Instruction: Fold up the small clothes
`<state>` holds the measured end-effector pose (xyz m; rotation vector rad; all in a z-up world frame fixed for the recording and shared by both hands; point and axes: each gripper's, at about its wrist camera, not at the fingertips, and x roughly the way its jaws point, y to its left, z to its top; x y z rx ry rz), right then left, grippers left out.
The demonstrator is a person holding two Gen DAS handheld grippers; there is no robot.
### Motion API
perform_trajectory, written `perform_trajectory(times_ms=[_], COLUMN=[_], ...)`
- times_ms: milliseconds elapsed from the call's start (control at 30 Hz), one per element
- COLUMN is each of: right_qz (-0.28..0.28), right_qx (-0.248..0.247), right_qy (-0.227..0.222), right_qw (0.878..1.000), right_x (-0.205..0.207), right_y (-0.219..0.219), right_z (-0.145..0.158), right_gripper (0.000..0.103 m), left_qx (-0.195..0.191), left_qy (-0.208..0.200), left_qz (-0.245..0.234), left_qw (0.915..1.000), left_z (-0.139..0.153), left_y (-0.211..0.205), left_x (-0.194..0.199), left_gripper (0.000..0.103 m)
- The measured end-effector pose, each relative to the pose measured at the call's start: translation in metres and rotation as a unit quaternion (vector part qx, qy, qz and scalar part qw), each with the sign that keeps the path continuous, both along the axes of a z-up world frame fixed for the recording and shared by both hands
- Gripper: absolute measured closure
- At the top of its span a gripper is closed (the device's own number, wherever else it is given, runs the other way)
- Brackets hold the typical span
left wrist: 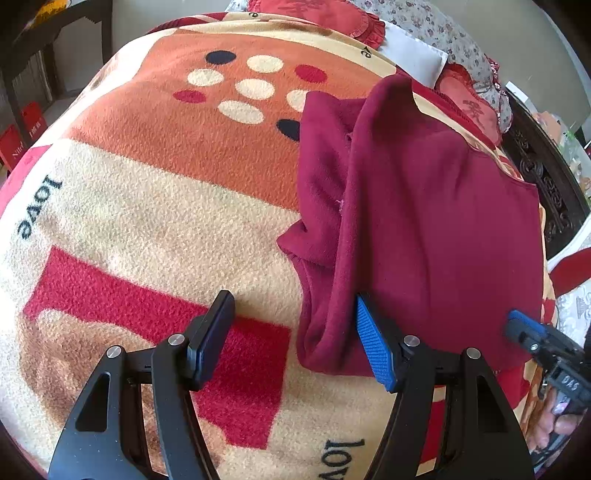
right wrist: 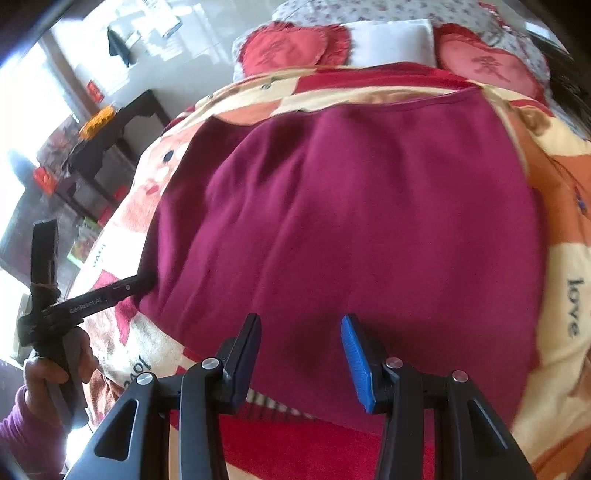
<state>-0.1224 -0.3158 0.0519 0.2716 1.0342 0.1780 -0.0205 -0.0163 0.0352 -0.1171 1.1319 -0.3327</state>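
The garment [left wrist: 436,221] lies lengthwise away from both open, empty claws, the left claw [left wrist: 295,332] at its side edge, the right claw [right wrist: 301,354] over its near hem.

Home bedroom. Bed fills both views, covered by fleece blanket [left wrist: 155,206] with cartoon print and "love" lettering. Top of right wrist view: red heart-shaped cushions [right wrist: 291,46], white pillow [right wrist: 391,37], floral bedding [right wrist: 369,9]. Upper left: dark wooden side table [right wrist: 122,122], pale floor, bright daylight. Right edge of left wrist view: carved dark wood bed frame [left wrist: 546,184].
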Motion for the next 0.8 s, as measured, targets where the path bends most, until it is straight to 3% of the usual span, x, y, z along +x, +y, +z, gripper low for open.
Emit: perform_trajectory(times_ms=[367,533,800], right_qz=[-0.004,0.016,0.029], right_qx=[0.007,-0.002,-0.039], right_qy=[0.001,-0.001,0.010], right_qw=[1.000,1.000,0.999], right_x=[-0.001,-0.001,0.009], right_y=[0.011,0.020,0.040], right_z=[-0.019,-0.017,-0.018], right_gripper=[0.052,0.035,0.022], left_qx=[0.000,0.000,-0.006], left_qy=[-0.013,-0.027,-0.038], left_qz=[0.008,0.008,0.007], left_qw=[0.9999,0.9996,0.9992], left_z=[-0.006,-0.009,-0.011], left_y=[0.003,0.004,0.008], left_x=[-0.008,-0.015,-0.023], left_gripper=[0.035,0.035,0.035])
